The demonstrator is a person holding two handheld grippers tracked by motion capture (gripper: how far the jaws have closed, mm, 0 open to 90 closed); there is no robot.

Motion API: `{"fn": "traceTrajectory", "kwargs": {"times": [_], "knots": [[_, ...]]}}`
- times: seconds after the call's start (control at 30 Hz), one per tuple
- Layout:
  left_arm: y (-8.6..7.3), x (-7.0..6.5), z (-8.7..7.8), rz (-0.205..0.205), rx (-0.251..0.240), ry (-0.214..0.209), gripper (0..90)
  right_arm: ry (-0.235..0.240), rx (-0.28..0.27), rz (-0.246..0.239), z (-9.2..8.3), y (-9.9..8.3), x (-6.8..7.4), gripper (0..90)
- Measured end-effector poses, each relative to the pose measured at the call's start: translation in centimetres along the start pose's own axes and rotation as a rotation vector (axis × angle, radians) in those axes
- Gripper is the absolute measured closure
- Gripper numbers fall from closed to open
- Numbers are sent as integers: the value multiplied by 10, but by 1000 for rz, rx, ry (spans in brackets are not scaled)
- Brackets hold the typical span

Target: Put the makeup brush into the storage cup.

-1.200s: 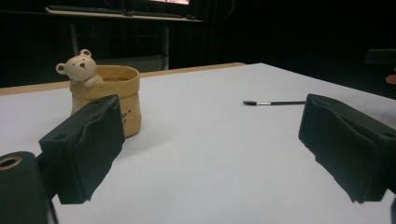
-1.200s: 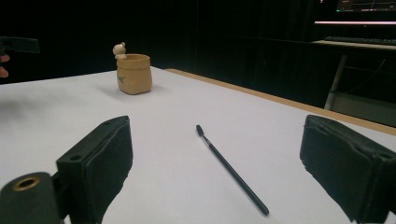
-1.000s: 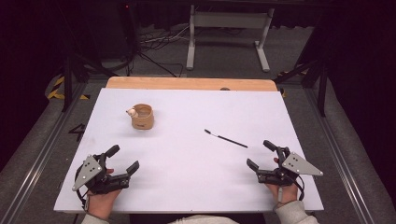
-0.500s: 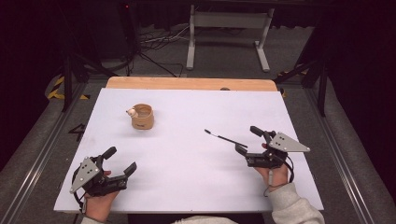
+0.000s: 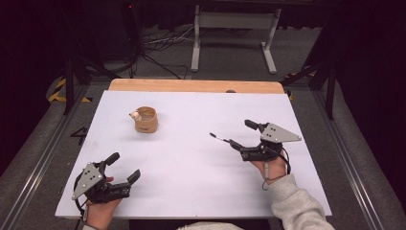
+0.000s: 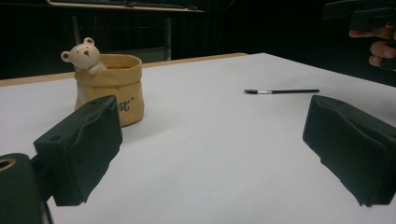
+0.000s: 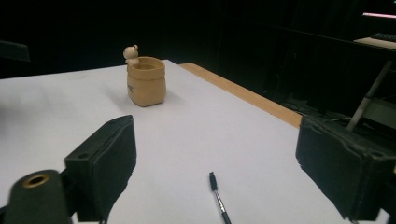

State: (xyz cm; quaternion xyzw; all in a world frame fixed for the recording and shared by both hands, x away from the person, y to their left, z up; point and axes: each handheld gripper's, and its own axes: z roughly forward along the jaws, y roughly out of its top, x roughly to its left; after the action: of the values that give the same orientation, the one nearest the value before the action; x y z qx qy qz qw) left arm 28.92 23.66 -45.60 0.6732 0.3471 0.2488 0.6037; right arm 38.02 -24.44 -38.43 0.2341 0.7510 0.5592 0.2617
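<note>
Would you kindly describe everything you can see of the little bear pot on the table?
The bear pot is a small tan, sack-shaped holder that looks ceramic, with a wavy open mouth and dark lettering, partly hidden, on its front. A pale bear figure peeks over the rim, paws on the edge. It stands upright on the white tabletop, toward the far left, touched by nothing else. What it contains cannot be made out.

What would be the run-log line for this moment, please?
right gripper: open, over brush, not gripping | left gripper: open, near table edge | bear pot: upright, untouched
</note>
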Motion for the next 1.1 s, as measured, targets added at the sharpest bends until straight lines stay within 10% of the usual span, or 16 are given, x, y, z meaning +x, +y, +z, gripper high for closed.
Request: {"fn": "traceTrajectory", "kwargs": {"times": [0.43,1.1], "knots": [[0,0,3,15,27,7,37,119,284,-3,34,27,-24,237],[-1,1,4,3,37,18,31,122,762,-94,75,39,-41,292]]}}
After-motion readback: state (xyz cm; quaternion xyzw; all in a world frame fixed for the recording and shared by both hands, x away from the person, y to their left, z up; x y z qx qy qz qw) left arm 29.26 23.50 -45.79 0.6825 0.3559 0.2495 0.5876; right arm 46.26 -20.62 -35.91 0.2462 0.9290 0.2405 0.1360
